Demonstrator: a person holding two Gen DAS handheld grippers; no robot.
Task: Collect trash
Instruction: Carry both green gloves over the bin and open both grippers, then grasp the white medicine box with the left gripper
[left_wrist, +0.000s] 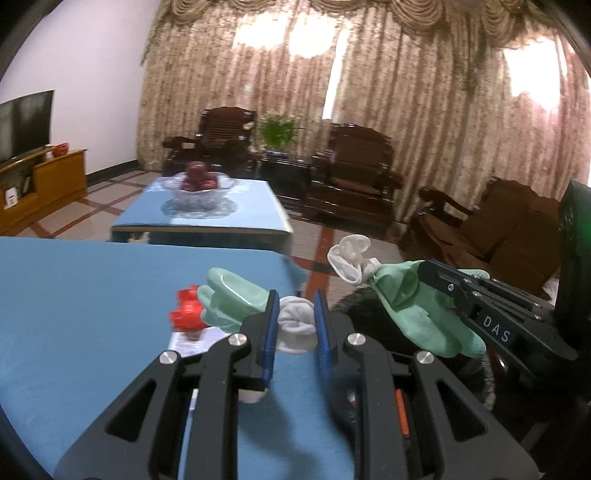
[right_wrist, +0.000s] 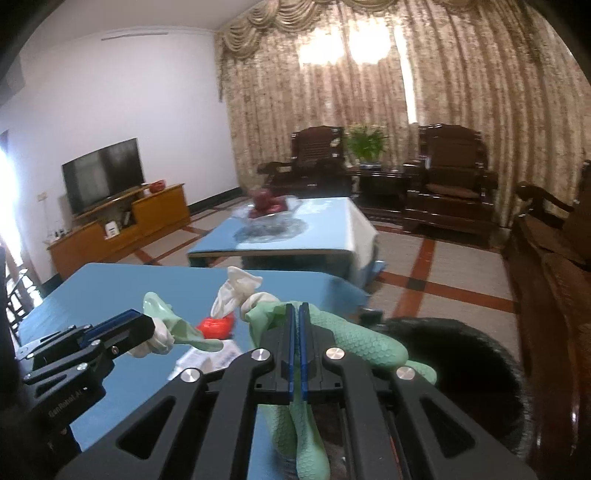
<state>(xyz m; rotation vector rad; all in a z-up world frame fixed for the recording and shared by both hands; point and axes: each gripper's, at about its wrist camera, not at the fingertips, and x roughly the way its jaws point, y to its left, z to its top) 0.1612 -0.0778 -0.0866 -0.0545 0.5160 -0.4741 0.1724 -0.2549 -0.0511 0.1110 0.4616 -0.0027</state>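
- Only the right wrist view shows the whole TV by the left wall; the left wrist view cuts it at the frame edge.
- The blue bench carries a red scrap on white paper.
- The left gripper has its jaws part-closed, gripping a glove by its white bunched lining, above the bench's right end.
- The right gripper has its jaws shut on a second glove; its scaled green fingers hanging below show only in the right wrist view.
- A dark, round bin stands right of the bench, below the second glove; the left wrist view shows little of it.
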